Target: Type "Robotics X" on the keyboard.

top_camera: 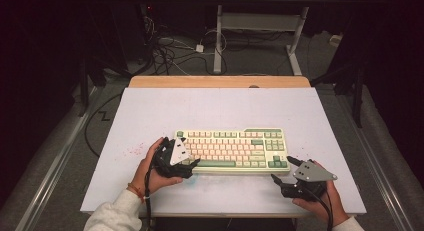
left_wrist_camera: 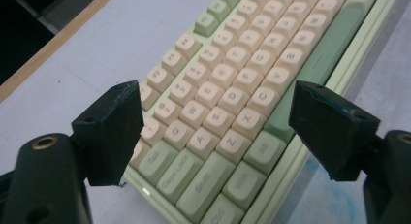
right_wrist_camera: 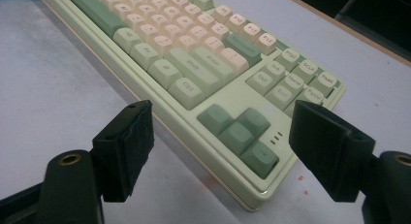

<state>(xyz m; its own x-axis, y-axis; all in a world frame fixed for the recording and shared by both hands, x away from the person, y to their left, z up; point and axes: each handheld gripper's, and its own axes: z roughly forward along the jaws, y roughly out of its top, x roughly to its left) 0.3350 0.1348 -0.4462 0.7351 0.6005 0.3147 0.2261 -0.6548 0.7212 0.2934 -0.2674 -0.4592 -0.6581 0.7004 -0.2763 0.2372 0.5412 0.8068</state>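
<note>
With the keyboard (top_camera: 231, 150) lying square at the table's (top_camera: 150, 116) centre, the left gripper (top_camera: 192, 163) at its eight o'clock corner and the right gripper (top_camera: 281, 172) at its four o'clock corner both gape wide around nothing, so gripping is not yet done.

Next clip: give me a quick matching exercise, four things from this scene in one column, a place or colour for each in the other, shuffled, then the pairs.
Things:
1. left gripper
2. right gripper
3. spacebar
4. letter keys

Descriptions:
a. pale pink
b. at the keyboard's near right corner
c. green
d. over the keyboard's left end

Pairs: 1-d, 2-b, 3-c, 4-a
</note>
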